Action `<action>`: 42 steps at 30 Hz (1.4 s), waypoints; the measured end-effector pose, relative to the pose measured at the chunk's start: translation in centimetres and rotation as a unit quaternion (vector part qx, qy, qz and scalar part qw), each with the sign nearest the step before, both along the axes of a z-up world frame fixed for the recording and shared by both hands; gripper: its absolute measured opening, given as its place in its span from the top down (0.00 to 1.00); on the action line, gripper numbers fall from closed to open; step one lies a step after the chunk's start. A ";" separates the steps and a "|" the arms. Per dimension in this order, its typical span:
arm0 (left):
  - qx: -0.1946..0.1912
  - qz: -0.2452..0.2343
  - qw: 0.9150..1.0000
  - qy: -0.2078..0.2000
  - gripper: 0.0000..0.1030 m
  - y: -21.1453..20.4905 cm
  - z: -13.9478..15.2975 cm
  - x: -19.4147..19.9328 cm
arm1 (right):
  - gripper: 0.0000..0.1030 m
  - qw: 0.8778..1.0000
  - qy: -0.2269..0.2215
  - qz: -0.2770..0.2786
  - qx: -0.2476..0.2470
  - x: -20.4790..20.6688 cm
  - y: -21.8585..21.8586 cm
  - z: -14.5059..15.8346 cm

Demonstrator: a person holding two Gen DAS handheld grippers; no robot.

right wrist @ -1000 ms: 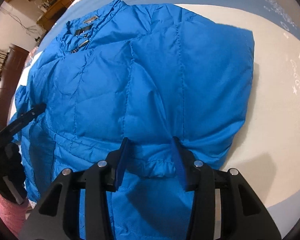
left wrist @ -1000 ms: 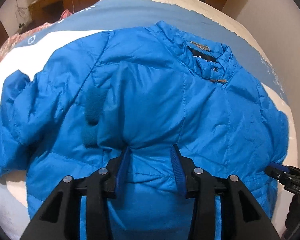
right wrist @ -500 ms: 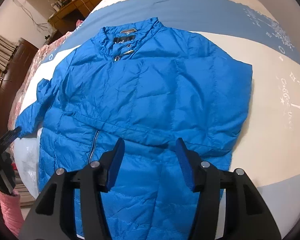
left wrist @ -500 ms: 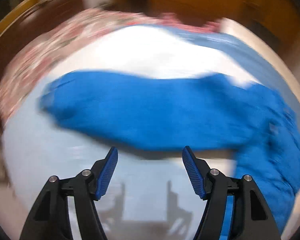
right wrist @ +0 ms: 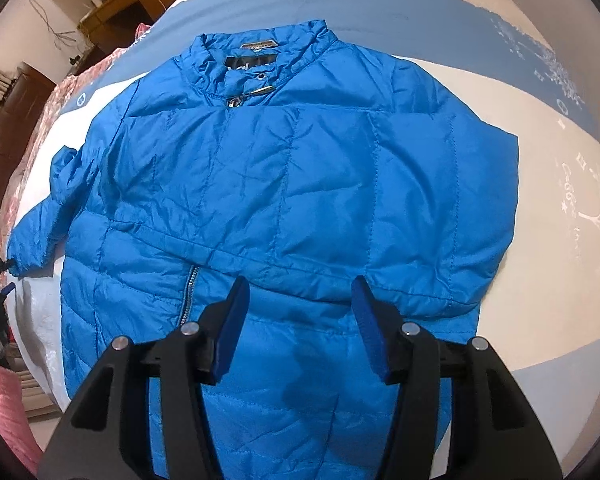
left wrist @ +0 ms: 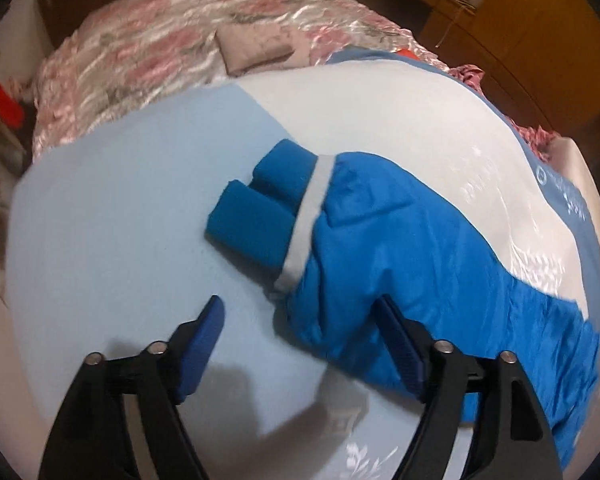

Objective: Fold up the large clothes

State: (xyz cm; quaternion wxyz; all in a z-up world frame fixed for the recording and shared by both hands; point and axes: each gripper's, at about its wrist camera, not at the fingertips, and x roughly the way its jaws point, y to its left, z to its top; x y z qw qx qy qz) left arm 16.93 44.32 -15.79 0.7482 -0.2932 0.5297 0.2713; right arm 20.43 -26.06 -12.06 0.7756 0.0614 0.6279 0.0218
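Left gripper (left wrist: pixel 300 332) wide apart over jacket sleeve (left wrist: pixel 400 248); right gripper (right wrist: pixel 298 308) wide apart, empty, above blue jacket (right wrist: pixel 300 184) lying flat on blue-white bedspread (right wrist: pixel 560 240). Pink floral quilt (left wrist: pixel 160 36), wooden cabinets (left wrist: pixel 540 32) behind.

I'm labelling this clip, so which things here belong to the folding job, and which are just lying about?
Part of the job:
- blue jacket, spread on the bed
- its unfolded sleeve with knit cuff
- left gripper, jaws open
- right gripper, jaws open

Lying about:
- pink floral quilt
- small cushion
- wooden desk
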 end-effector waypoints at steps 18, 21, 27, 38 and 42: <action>0.067 -0.122 0.979 -0.151 0.82 -11.1 10.2 2.3 | 0.49 1.000 -0.004 -0.002 0.000 -0.7 -1.0 0.5; 0.070 -0.184 0.964 -0.180 0.83 -16.4 12.7 3.2 | 0.49 1.000 -0.003 -0.006 0.004 -1.0 -1.5 0.3; 0.050 -0.324 0.919 -0.220 0.83 -29.3 15.5 5.3 | 0.49 1.000 -0.003 -0.014 0.002 -1.5 -2.5 -0.1; -0.011 -0.475 0.861 -0.181 0.83 -45.5 11.0 9.3 | 0.49 1.000 -0.003 -0.022 0.012 -1.7 -3.4 -0.6; -0.067 -0.522 0.837 -0.149 0.71 -47.9 7.9 9.5 | 0.49 1.000 -0.004 -0.021 0.020 -1.3 -3.3 -0.7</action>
